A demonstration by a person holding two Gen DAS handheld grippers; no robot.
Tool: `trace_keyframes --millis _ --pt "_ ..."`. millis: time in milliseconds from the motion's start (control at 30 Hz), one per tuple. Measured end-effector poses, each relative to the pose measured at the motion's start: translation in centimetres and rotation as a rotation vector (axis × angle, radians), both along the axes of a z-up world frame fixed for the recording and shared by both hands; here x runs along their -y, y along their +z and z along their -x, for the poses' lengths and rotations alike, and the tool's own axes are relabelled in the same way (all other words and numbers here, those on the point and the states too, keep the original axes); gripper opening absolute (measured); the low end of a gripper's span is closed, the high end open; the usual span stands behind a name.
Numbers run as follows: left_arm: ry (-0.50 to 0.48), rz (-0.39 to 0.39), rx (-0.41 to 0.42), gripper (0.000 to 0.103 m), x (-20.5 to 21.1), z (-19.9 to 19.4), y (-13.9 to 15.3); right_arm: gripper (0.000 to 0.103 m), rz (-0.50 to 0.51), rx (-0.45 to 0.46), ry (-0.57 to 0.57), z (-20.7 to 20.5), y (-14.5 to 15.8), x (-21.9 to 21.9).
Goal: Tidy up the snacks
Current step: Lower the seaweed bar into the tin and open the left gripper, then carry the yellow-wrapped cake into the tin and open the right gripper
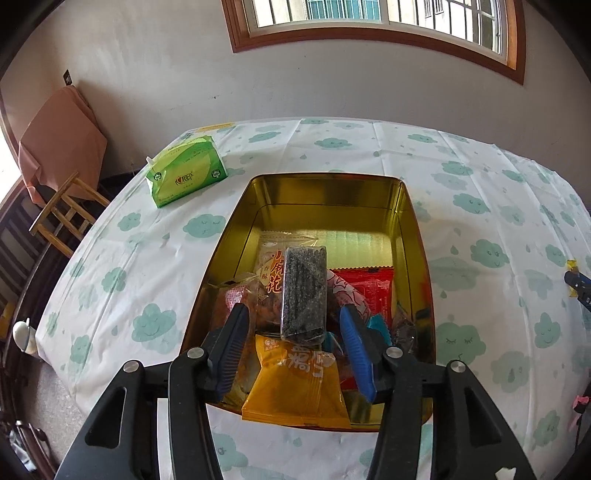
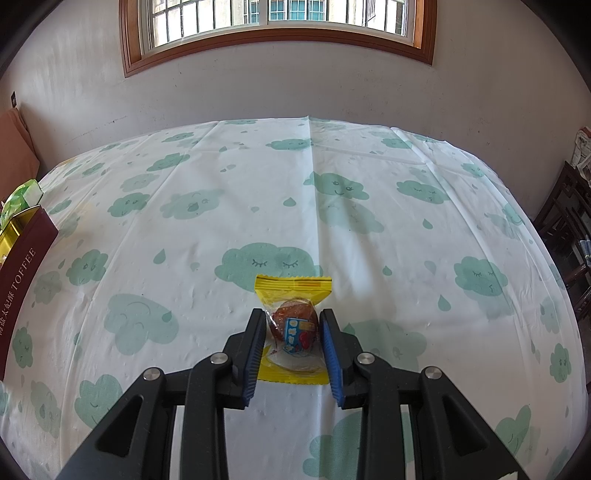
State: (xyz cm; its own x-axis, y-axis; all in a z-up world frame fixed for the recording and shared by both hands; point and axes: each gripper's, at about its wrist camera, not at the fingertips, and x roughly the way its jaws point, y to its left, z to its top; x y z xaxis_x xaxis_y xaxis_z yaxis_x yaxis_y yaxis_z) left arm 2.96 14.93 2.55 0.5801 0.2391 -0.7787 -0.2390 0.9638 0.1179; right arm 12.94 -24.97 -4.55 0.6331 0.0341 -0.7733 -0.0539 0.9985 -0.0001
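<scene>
- In the left wrist view, the left gripper (image 1: 293, 319) fills the lower part of the frame. Its jaws stand partly open, and the pads do not press on anything.
- Between the jaws, but apart from both pads, a dark sesame bar (image 1: 303, 291) in clear wrap lies on top of the other snacks.
- Just below it in the frame lies an orange packet (image 1: 295, 391), at the near edge of the gold tin (image 1: 325, 192).
- Further inside the tin there are a red packet (image 1: 365, 288) at the right of the bar and a pale packet with red characters (image 1: 271, 266) at its left. The far part of the tin floor is bare.
- The tin stands on the counter (image 1: 480, 206), which has a white cloth with green clouds.
- At the upper left of the frame, a green tissue pack (image 1: 186, 171) lies on the counter, well apart from the tin.
- A wooden chair (image 1: 64, 214) stands at the far left, and a window (image 1: 373, 18) is at the top.
- In the right wrist view, the right gripper (image 2: 291, 334) has its jaws narrow, closed on a yellow snack packet (image 2: 293, 332) that rests on the counter in the lower centre.
- At the left edge of this frame, the maroon outer wall of the tin shows, with the word TOFFEE.
</scene>
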Motion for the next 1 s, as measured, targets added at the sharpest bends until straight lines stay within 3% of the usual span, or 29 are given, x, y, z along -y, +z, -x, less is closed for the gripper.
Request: trace_keyframes --millis 367,433,1000 --pt "0.033 -0.026 0.072 0.058 -1.4 2.7 2.4 0.031 0.006 0.000 0.000 0.0 0.0 0.0" --pt "0.045 -0.028 0.079 0.063 -1.8 3.1 2.5 0.031 0.007 0.000 0.000 0.0 0.0 0.1" --pt "0.151 0.018 0.044 0.065 -5.4 4.5 1.8 0.031 0.012 0.000 -0.021 0.2 0.2 0.2"
